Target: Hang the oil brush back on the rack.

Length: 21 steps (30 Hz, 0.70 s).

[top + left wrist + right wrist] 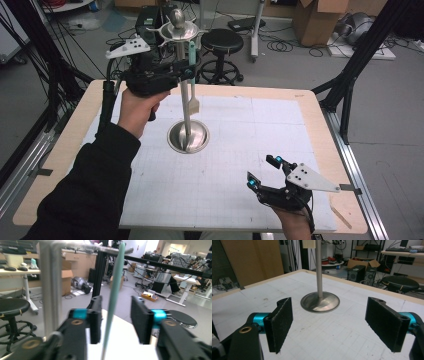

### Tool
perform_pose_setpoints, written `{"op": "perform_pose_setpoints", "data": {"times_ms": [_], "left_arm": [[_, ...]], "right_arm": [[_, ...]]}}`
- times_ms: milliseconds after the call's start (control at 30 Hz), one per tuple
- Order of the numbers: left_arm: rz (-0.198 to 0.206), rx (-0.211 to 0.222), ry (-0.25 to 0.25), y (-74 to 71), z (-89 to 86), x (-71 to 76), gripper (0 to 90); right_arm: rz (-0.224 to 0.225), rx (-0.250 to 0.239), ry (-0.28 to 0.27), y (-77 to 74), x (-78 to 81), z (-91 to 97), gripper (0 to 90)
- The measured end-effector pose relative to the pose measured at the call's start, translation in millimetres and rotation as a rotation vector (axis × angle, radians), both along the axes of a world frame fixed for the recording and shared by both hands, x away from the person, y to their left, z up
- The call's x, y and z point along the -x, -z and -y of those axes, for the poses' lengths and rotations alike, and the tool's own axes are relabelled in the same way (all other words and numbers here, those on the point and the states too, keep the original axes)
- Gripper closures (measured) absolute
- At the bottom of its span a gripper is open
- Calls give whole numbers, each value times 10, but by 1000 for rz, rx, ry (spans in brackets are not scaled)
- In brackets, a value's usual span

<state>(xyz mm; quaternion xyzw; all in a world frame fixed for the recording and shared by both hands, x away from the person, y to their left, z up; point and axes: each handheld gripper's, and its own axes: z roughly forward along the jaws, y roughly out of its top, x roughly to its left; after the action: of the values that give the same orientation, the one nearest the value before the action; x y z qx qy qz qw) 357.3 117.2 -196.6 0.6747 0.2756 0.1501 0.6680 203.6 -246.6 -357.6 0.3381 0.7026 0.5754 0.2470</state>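
Low in the frame's right, the right gripper [260, 172] idles wide open, empty. Upper centre, the left gripper [189, 73] stands parted around the spatula [192, 80], which looks already hung on the rack [186, 131]; withdrawing seems left.

Metal stand [187, 131] upright at centre of table [310, 120]. Spatula [192, 75] hangs from stand's top hooks — just right of pole. Left gripper [187, 73] raised beside it, jaws either side of handle. Right gripper [262, 172] low — near table's front right.
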Motion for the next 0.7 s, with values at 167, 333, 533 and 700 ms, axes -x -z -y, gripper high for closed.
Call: {"op": "perform_pose_setpoints", "data": {"times_ms": [167,333,533,700], "left_arm": [[20,19,14,182,-178,132,471],[36,23,31,431,-363,288,341],[20,13,63,747,-583,471,167],[62,9,42,986,-760,624,151]], "right_arm": [[-3,2,19,17,-13,59,209],[3,8,37,43,-19,117,209],[6,20,59,71,-31,181,209],[4,-2,70,132,-43,260,209]]}}
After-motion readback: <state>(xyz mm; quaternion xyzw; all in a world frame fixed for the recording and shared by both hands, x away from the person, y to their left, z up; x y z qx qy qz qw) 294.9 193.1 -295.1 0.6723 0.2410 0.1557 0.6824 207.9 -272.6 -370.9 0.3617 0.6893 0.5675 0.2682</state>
